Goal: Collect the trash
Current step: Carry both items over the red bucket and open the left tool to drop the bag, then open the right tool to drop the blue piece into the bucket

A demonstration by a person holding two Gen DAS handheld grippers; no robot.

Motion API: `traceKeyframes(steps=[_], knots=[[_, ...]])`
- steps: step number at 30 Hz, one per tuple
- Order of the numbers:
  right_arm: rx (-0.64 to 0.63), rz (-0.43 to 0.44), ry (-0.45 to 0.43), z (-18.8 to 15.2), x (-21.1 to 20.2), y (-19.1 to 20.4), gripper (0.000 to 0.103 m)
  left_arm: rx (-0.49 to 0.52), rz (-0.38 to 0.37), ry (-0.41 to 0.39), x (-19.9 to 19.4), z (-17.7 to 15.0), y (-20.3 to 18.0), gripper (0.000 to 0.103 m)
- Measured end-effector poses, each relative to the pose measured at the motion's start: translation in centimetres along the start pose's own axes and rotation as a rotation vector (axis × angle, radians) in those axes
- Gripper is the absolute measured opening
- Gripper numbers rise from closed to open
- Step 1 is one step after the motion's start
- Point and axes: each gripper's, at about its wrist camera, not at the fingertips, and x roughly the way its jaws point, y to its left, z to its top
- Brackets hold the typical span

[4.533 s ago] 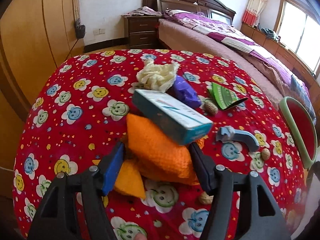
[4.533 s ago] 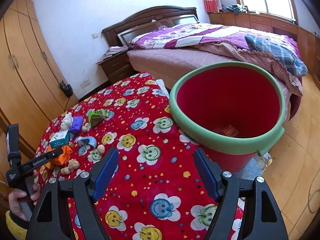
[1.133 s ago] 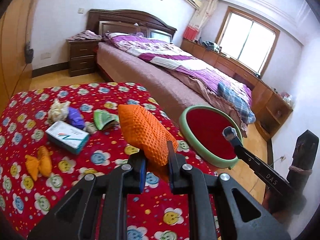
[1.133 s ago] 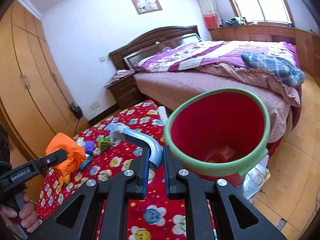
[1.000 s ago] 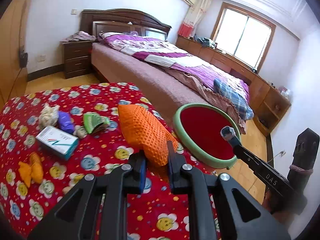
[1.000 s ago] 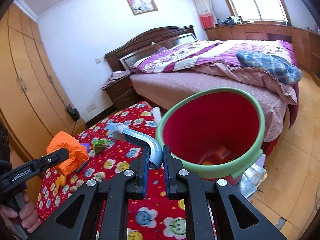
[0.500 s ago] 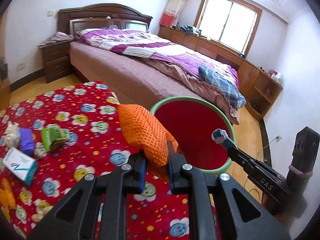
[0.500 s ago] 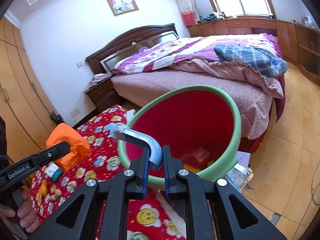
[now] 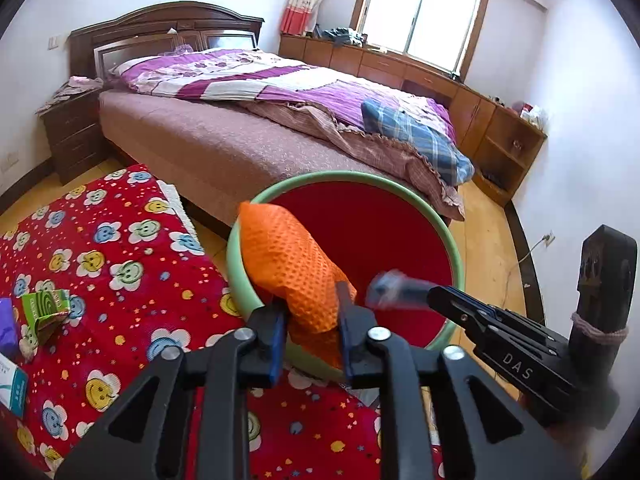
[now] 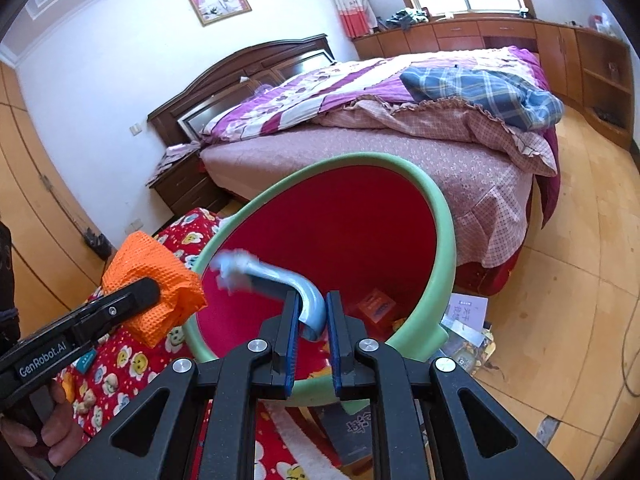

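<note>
A red bin with a green rim (image 9: 452, 248) stands beside the table, close in front of both grippers. My left gripper (image 9: 310, 316) has a crumpled orange waffle cloth (image 9: 292, 264) between its fingers, over the bin's near rim. Its jaws are opening and the cloth still touches both pads. My right gripper (image 10: 313, 308) hangs above the bin's mouth (image 10: 440, 240) with a curved blue plastic piece (image 10: 276, 272) between its pads. Its jaws are opening slightly, and the piece's far end is blurred. In the right wrist view the orange cloth (image 10: 152, 280) shows at the left.
The table's red smiley-face cover (image 9: 120, 260) carries a green packet (image 9: 46, 304) and a white and teal box (image 9: 10, 384) at the far left. A small orange box (image 10: 374, 306) lies inside the bin. Papers (image 10: 468, 312) lie on the floor beside it. A bed (image 9: 240, 132) stands behind.
Both grippers have travelled from over the table to the bin, which now fills the view. The left jaws stand wider around the cloth. The blue piece has gone blurred.
</note>
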Motion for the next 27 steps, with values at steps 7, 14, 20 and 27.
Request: traceKeyframes(steps=[7, 14, 20, 27], knots=[[0.007, 0.019, -0.007, 0.1, 0.2, -0.3, 0.017, -0.015, 0.019, 0.003, 0.5, 0.1, 0.2, 0.04], [0.016, 0.038, -0.023, 0.1, -0.4, -0.2, 0.027, -0.044, 0.033, 0.011, 0.0, -0.2, 0.8, 0.04], [0.009, 0.051, -0.028, -0.3, -1.5, 0.8, 0.028, -0.068, 0.05, 0.004, -1.5, -0.5, 1.4, 0.04], [-0.016, 0.076, -0.032, -0.8, -2.8, 2.6, 0.03, -0.111, 0.078, -0.013, -4.5, -1.7, 2.7, 0.04]])
